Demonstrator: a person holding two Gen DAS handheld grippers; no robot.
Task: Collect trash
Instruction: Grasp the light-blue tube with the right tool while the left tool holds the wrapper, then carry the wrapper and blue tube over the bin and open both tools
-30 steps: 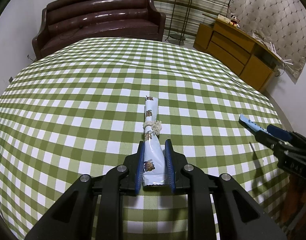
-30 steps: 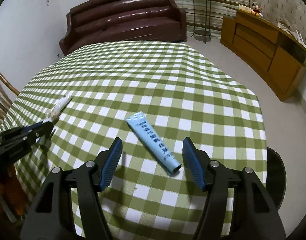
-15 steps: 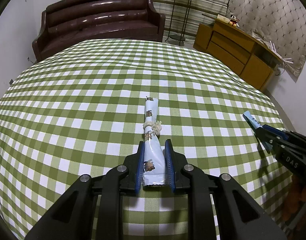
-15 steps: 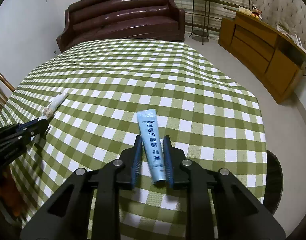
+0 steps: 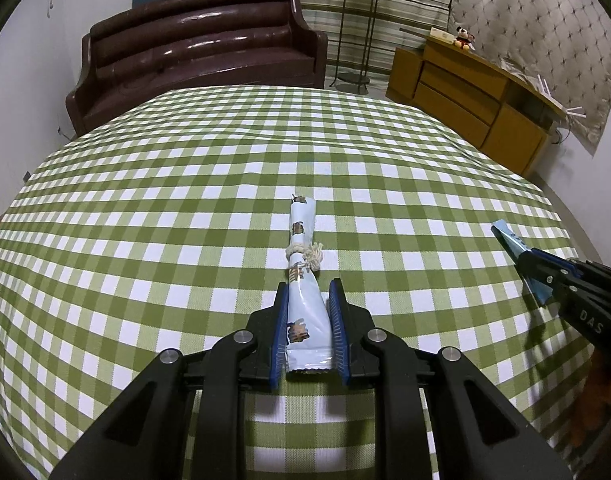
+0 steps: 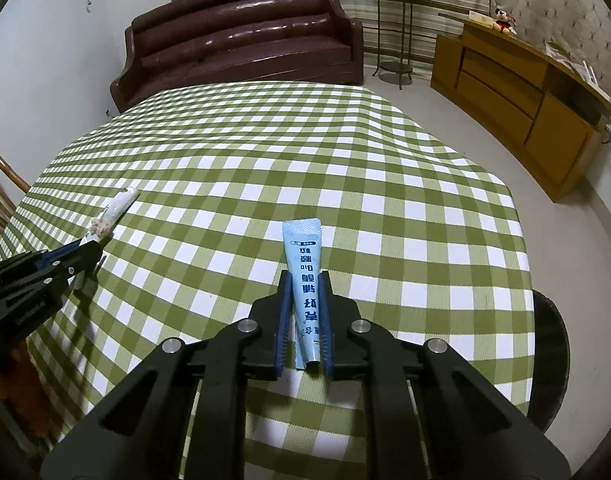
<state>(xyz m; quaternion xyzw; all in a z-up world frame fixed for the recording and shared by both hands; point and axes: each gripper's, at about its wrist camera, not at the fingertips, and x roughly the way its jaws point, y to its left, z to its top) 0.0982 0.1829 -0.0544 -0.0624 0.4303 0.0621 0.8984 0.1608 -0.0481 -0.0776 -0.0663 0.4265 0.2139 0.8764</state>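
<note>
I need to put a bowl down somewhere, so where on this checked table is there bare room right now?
Nearly all of the checked tablecloth is bare: the whole stretch toward the brown sofa and the side toward the wooden cabinet. Only the near edge is crowded, where the left gripper pinches a string-tied wrapper and the right gripper pinches a blue sachet.

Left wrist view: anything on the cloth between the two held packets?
No, only bare checked cloth lies between the tied wrapper and the blue sachet.

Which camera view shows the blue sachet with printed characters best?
The right wrist view: the blue sachet lies centred, print facing the camera, between the right gripper pads. The left wrist view shows only its tip at the right edge.
</note>
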